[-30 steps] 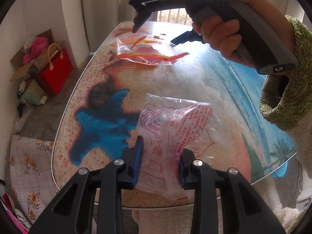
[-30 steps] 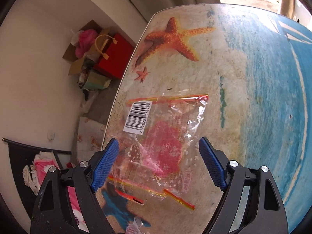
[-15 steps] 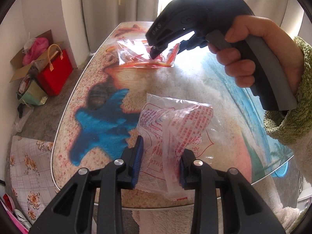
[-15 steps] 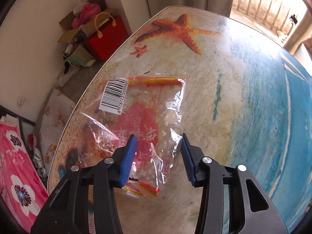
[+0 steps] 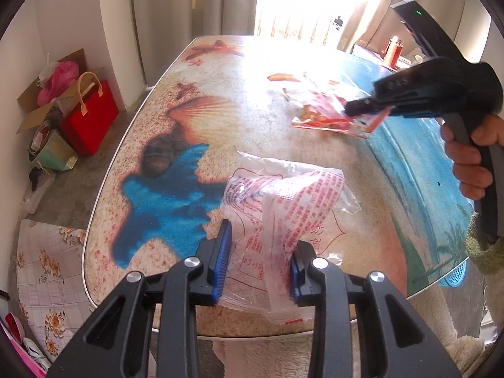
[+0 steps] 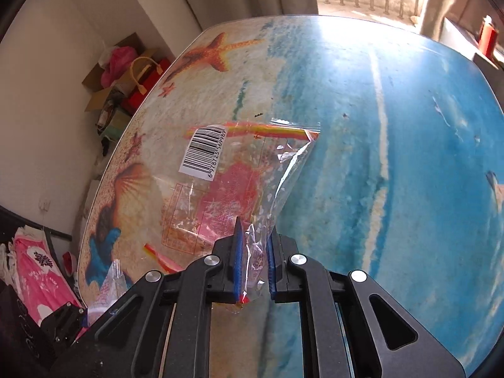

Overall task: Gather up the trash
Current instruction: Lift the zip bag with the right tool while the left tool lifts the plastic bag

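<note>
A clear plastic bag with red print [image 5: 283, 208] lies on the beach-print table [image 5: 189, 119] near its front edge. My left gripper [image 5: 260, 260] is shut on its near end, the blue pads pinching the crumpled plastic. My right gripper [image 6: 254, 261] is shut on a clear zip bag with a barcode label and pink print [image 6: 226, 176] and holds it lifted above the table. In the left wrist view the right gripper [image 5: 356, 107] holds that zip bag [image 5: 334, 116] at the right, above the table.
A red tote bag [image 5: 89, 116] and a cardboard box with pink items [image 5: 53, 82] stand on the floor to the left. A red bottle [image 5: 393, 52] stands beyond the far table edge. A blue basket [image 5: 455, 275] shows under the table's right edge.
My right gripper closed on the zip bag, lifted it off the table and carried it to the right. My left gripper stayed shut on the red-print bag.
</note>
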Motion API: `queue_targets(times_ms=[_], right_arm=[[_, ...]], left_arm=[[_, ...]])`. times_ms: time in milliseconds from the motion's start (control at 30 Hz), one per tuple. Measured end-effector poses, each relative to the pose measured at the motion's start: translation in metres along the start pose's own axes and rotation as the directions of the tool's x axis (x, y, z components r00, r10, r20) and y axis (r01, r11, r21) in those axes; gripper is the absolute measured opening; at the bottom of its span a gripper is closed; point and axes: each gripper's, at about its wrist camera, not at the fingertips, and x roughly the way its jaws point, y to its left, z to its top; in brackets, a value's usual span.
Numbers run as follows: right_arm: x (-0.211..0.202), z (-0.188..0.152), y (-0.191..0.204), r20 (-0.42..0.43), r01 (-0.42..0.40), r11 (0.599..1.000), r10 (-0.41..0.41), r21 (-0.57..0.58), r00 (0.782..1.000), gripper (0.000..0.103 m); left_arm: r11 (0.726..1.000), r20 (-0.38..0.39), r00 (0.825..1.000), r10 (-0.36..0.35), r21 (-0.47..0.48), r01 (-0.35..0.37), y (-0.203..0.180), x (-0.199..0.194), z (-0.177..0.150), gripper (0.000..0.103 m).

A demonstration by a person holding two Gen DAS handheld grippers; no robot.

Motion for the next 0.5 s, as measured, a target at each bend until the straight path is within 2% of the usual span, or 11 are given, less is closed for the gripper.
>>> queue_targets(times_ms=[233,500], right_arm=[[-0.049,-0.052,-0.055,0.064,-0.041,0.988,0.032,0.146,0.997,0.010],[-0.074,-0.111,-0.076,0.102,-0.095,0.961,0.070,0.261,0.992,0.010]], left_arm=[[1.000,-0.007,1.000,0.007,-0.004,-0.007,-0.003,0.000,0.002,0.030],[1.000,-0.016,1.000,0.000,0.009,0.000,-0.015,-0.001,0.009,0.029]])
